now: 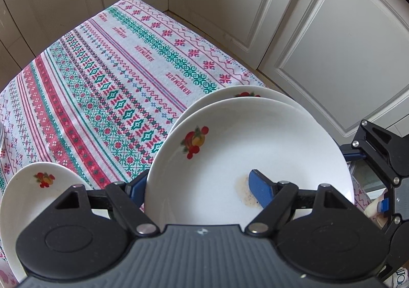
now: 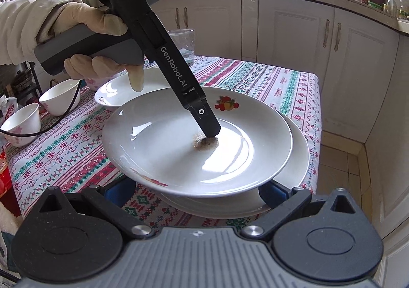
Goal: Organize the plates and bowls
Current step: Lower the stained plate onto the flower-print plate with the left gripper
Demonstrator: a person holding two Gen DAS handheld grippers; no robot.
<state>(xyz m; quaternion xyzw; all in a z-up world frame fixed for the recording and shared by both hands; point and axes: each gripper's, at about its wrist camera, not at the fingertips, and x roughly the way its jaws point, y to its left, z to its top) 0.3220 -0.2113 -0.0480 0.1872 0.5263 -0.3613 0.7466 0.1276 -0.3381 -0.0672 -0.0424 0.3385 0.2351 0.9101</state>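
Observation:
A white plate with a fruit print [image 1: 245, 150] [image 2: 179, 140] is held tilted above a second white plate [image 1: 225, 95] [image 2: 294, 173] near the table's corner. My left gripper [image 1: 196, 186] is shut on the upper plate: one blue finger lies on its inner face by a brown stain [image 2: 205, 142], the other is under the rim. My right gripper [image 2: 196, 192] is open, its blue fingers below the plates' near rims, touching nothing I can see. A third white plate [image 1: 38, 186] [image 2: 122, 91] lies beyond.
Patterned tablecloth [image 1: 102, 78] covers the table. Two white bowls [image 2: 60, 96] [image 2: 21, 122] and a glass [image 2: 184, 43] stand at the far side. Cream cabinets [image 2: 358, 71] and a tiled floor border the table corner.

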